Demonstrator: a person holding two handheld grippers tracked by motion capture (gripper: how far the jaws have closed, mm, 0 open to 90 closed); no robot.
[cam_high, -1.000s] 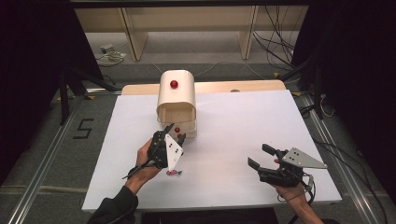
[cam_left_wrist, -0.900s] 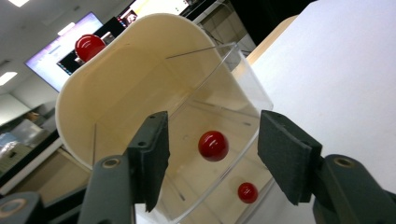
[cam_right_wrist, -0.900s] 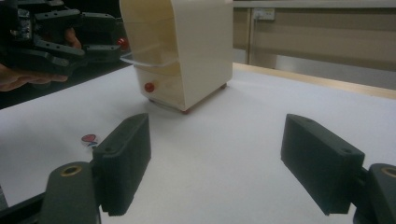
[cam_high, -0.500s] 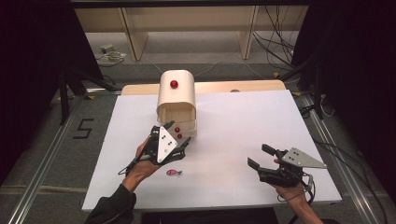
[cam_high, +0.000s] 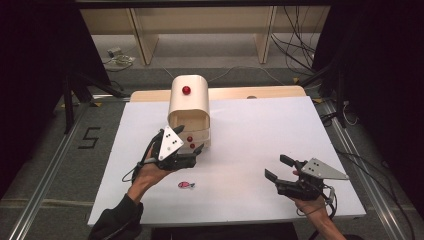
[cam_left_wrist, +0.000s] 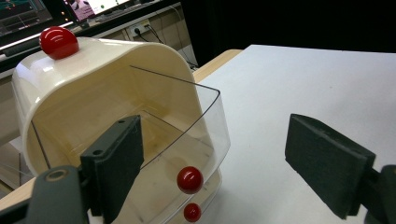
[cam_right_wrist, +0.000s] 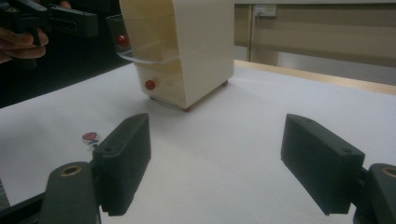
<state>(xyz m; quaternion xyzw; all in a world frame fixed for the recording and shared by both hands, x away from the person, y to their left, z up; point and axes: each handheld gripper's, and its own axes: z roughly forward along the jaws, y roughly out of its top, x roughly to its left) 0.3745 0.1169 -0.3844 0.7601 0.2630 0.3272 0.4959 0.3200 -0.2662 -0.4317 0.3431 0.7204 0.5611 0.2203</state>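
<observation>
Fingers, left: the left gripper (cam_high: 192, 150) has just been spreading its fingers (cam_left_wrist: 114, 161); they stand released with nothing between them, just in front of the drawer box.
Fingers, right: the right gripper (cam_high: 277, 168) rests released and bare at the desk's five o'clock, well apart from the box.
Drawer box: the cream drawer box (cam_high: 189, 107) sits at the twelve o'clock side of the white desk (cam_high: 260, 135), a red knob (cam_high: 186, 90) on its top.
Drawers: the clear upper drawer (cam_left_wrist: 187, 154) is pulled out; nothing can be seen in it; the lower drawer (cam_right_wrist: 161, 91) is closed.
Sticker: a small red fish sticker (cam_high: 186, 185) lies on the desk at six o'clock of the left gripper.
Views: the left gripper view looks into the drawer's inside; the high view gives the sticker's place.
</observation>
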